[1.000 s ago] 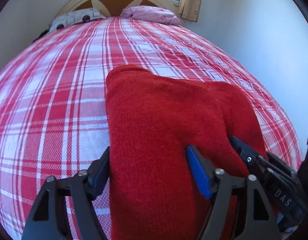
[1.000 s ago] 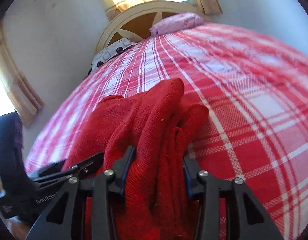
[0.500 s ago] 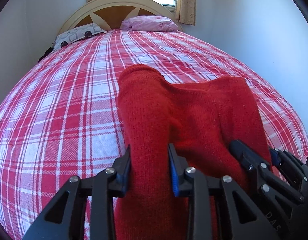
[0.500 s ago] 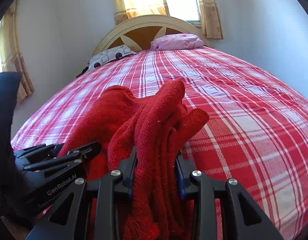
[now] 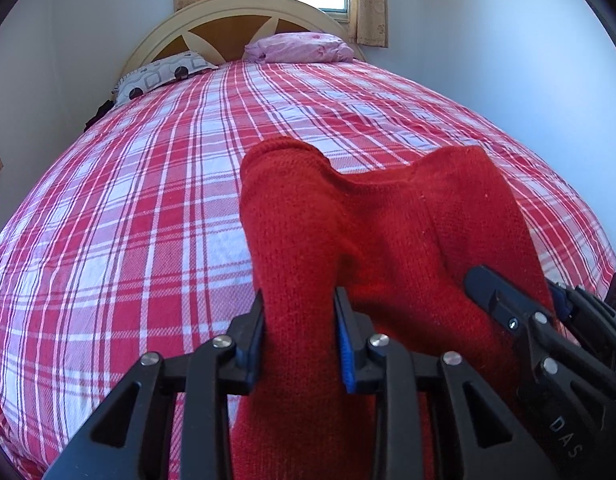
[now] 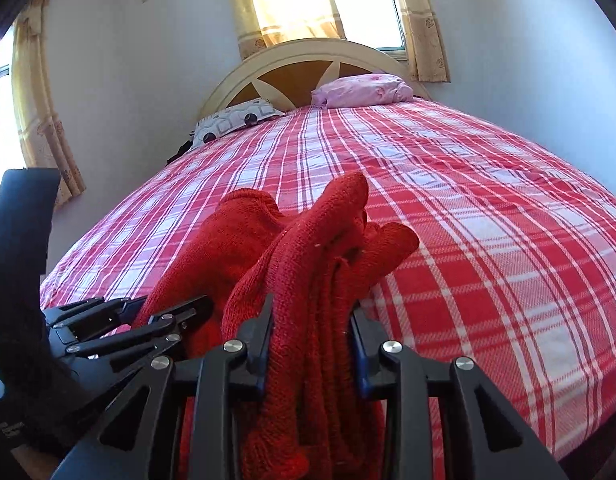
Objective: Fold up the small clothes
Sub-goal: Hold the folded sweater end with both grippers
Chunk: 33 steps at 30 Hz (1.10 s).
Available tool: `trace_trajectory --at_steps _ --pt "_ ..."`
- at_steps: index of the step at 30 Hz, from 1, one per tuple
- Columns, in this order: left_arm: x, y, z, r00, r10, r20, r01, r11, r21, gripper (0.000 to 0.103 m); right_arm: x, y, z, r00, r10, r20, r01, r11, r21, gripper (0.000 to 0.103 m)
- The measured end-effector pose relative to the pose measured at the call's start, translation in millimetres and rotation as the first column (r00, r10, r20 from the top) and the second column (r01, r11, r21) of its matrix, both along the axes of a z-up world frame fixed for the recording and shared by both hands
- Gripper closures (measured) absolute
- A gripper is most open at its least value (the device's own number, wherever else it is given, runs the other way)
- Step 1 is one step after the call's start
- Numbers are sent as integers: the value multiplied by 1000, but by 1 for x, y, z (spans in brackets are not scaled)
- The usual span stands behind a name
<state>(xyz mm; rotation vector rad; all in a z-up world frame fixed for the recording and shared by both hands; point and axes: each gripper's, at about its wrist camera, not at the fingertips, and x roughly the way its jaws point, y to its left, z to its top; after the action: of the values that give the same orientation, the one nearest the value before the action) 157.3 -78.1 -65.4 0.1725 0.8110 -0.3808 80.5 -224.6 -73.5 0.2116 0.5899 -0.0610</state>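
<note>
A red knitted garment [image 5: 347,240] lies bunched at the near end of the bed; it also shows in the right wrist view [image 6: 308,264]. My left gripper [image 5: 300,336] is shut on a thick fold at the garment's left side. My right gripper [image 6: 311,344] is shut on several bunched layers at its right side. Each gripper appears in the other's view: the right one in the left wrist view [image 5: 539,320], the left one in the right wrist view [image 6: 132,320]. The garment's near part is hidden behind the fingers.
The bed has a red and white plaid sheet [image 5: 148,200]. A patterned grey pillow [image 5: 160,78] and a pink pillow [image 5: 300,46] lie by the arched headboard [image 5: 228,24]. White walls flank the bed; a curtained window [image 6: 323,0] is behind the headboard.
My left gripper has closed on the garment's left fold. Both grippers have risen and tilted up with the cloth, so more of the headboard and window shows.
</note>
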Motion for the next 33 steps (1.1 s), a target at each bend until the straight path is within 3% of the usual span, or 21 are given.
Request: trace_trajectory --at_steps 19,33 --pt "-12 67 20 989 121 84 -120 993 -12 75 -2 69 23 991 118 57 -116 992 -41 71" --pt "6 143 18 956 282 86 -281 960 -24 77 35 142 24 963 265 52 -263 964 -40 71"
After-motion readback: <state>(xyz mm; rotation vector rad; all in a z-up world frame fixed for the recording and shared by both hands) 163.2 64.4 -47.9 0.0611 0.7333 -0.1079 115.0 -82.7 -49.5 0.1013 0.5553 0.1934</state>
